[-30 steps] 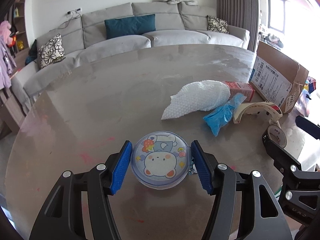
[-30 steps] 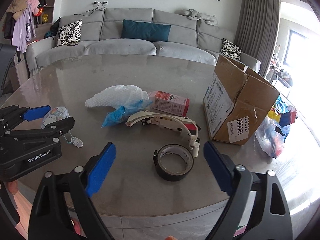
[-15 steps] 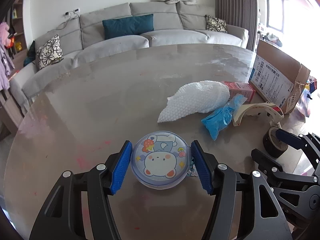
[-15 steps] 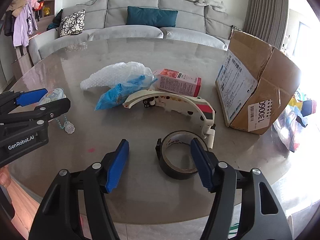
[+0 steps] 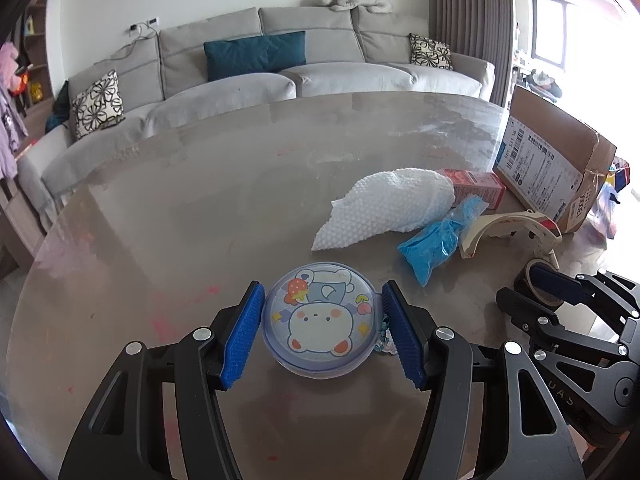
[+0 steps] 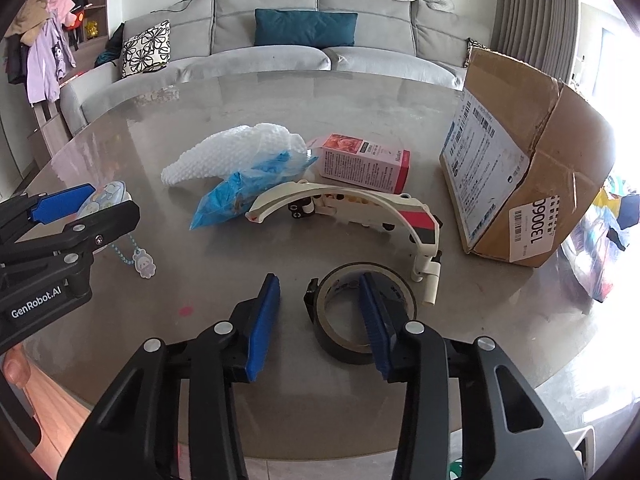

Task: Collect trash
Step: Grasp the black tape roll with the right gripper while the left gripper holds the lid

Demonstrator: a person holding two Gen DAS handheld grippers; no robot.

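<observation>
Black tape roll [image 6: 362, 314] flat on counter, its left rim between right jaws. Round cartoon-bear case [image 5: 320, 320] flat between left jaws.

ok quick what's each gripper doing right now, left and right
Left gripper: closed on the round blue cartoon-bear case.
Right gripper: jaws closing around one side of the black tape roll, one finger inside the ring; pads not yet pressing.

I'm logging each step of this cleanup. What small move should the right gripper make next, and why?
Probably finish closing. The right gripper is closing, with one finger inside the tape roll and the other outside its left wall, not yet touching. Pinching that wall should secure the roll for lifting. The left gripper already holds the round cartoon case.
</observation>
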